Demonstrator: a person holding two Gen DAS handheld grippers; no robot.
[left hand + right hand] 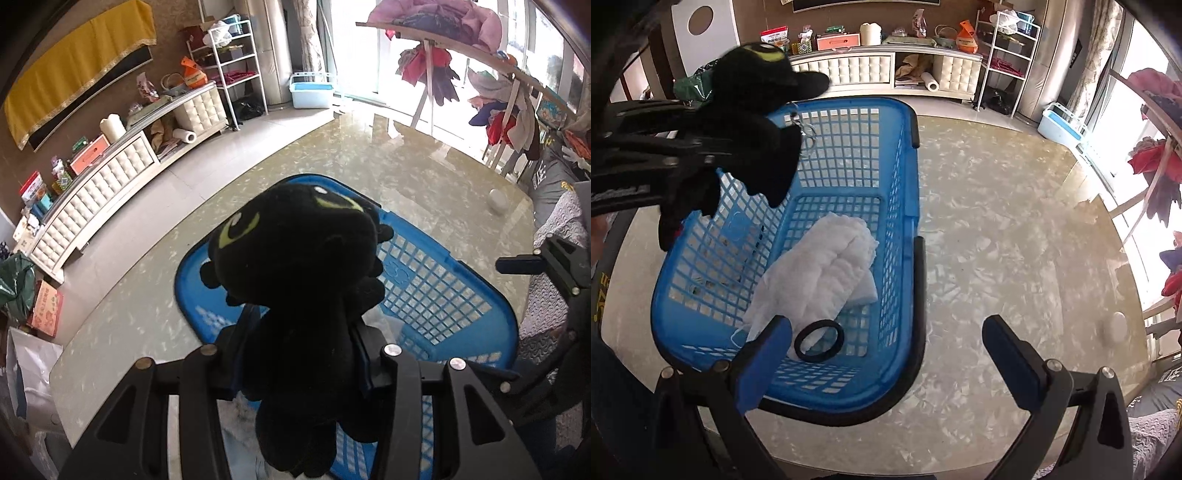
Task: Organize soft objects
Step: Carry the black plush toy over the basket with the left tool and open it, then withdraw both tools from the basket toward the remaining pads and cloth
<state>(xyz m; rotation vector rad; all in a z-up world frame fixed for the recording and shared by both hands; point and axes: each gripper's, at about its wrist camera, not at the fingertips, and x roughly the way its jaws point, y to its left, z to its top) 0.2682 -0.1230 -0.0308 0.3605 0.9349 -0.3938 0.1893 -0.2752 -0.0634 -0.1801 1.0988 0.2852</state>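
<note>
A: Where is the black plush toy (295, 280) relative to the blue basket (908, 206)?

B: Above it, off the table. The left gripper (301, 354) is clenched on the toy's body, its 2 fingers pressing the sides, the head with green eyes pointing up and away.

A: And seen from the other side?

B: In the right wrist view the toy hangs over the basket's far left corner, clear of the rim.

A: What lies inside the basket?

B: A white cloth (820, 269) on its floor, and a black ring (819, 340) on the cloth's near end.

A: The right gripper (886, 350)?

B: Released, jaws wide apart with nothing between them, over the basket's near right edge and the marble-patterned tabletop (1015, 240).
</note>
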